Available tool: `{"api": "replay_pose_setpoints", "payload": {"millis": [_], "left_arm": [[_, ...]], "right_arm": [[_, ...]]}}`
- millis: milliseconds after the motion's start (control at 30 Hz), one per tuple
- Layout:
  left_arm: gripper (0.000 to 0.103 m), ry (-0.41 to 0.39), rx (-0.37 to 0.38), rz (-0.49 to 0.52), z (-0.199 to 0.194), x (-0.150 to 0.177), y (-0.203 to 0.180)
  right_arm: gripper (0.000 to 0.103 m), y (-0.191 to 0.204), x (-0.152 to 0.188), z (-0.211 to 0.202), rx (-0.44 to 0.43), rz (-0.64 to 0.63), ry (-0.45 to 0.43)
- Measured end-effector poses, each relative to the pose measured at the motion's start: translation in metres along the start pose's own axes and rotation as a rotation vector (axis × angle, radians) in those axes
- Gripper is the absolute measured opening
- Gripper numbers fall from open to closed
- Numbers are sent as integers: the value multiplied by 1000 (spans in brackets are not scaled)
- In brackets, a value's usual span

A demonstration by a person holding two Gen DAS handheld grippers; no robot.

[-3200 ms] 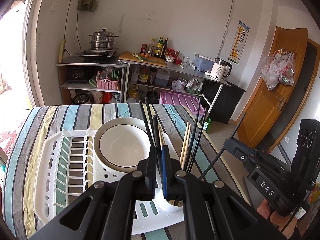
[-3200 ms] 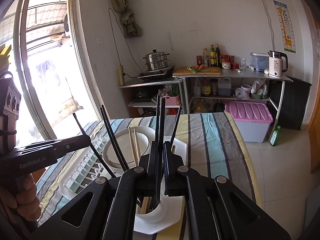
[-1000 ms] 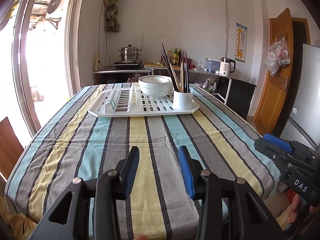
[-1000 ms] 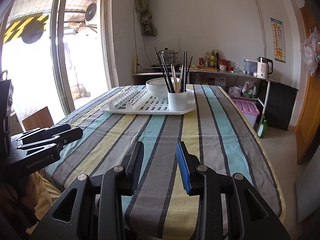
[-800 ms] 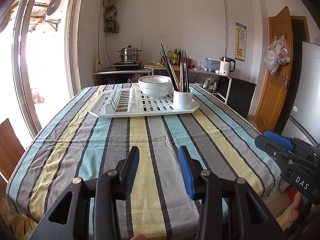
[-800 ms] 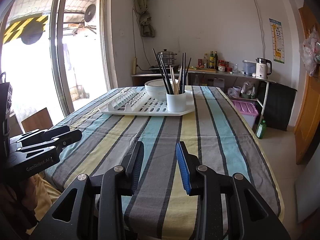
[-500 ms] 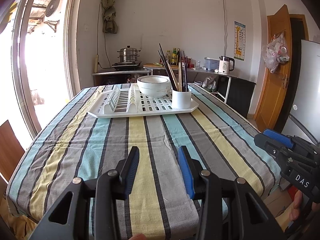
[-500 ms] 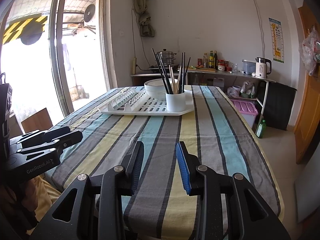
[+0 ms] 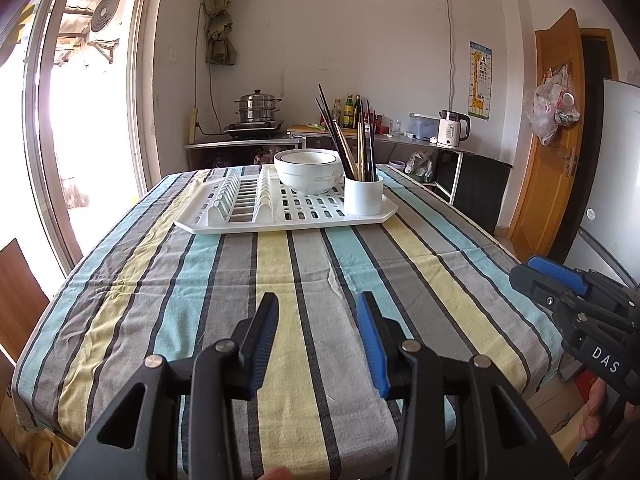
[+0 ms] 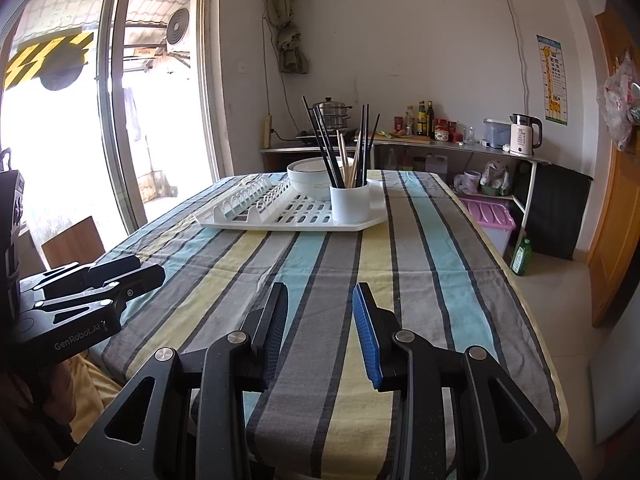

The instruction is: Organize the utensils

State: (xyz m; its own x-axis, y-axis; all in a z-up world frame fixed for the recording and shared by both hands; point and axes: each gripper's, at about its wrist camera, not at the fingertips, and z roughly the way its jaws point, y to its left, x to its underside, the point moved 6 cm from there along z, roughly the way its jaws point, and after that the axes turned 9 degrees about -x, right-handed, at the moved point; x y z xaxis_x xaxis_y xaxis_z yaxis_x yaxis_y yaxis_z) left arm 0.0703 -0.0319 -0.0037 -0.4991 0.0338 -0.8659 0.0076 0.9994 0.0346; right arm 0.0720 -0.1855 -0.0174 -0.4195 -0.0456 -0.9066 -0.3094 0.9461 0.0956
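Chopsticks (image 9: 352, 140) stand sorted in the white cup (image 9: 363, 196); the task looks finished.
Left gripper (image 9: 318, 320) and right gripper (image 10: 320, 312), both wide and empty, hover well short of the cup; no next grasp seems needed.

Both grippers let go of the chopsticks (image 9: 347, 140) they had clamped; the left gripper (image 9: 318, 320) and right gripper (image 10: 320, 308) spread wide and drew well back from the white cup (image 9: 363, 196), which now stood far ahead.

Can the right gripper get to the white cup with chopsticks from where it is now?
Probably yes. The right gripper is open and empty, and only bare striped tablecloth lies between it and the white cup at the drying rack's near corner. It must first travel forward.
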Motion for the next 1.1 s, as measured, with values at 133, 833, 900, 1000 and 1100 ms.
{"api": "replay_pose_setpoints", "payload": {"millis": [133, 833, 900, 1000, 1100], "left_arm": [[43, 0, 2, -1, 0, 0, -1], [43, 8, 7, 0, -1, 3, -3], [43, 8, 8, 1, -1, 5, -3], [43, 7, 6, 1, -1, 5, -3], [43, 7, 8, 2, -1, 5, -3]], "right_arm": [[35, 0, 0, 0, 0, -4, -1], [35, 2, 1, 0, 0, -6, 4], [35, 3, 1, -1, 0, -6, 4], [35, 3, 0, -2, 1, -9, 1], [35, 3, 1, -3, 1, -10, 0]]}}
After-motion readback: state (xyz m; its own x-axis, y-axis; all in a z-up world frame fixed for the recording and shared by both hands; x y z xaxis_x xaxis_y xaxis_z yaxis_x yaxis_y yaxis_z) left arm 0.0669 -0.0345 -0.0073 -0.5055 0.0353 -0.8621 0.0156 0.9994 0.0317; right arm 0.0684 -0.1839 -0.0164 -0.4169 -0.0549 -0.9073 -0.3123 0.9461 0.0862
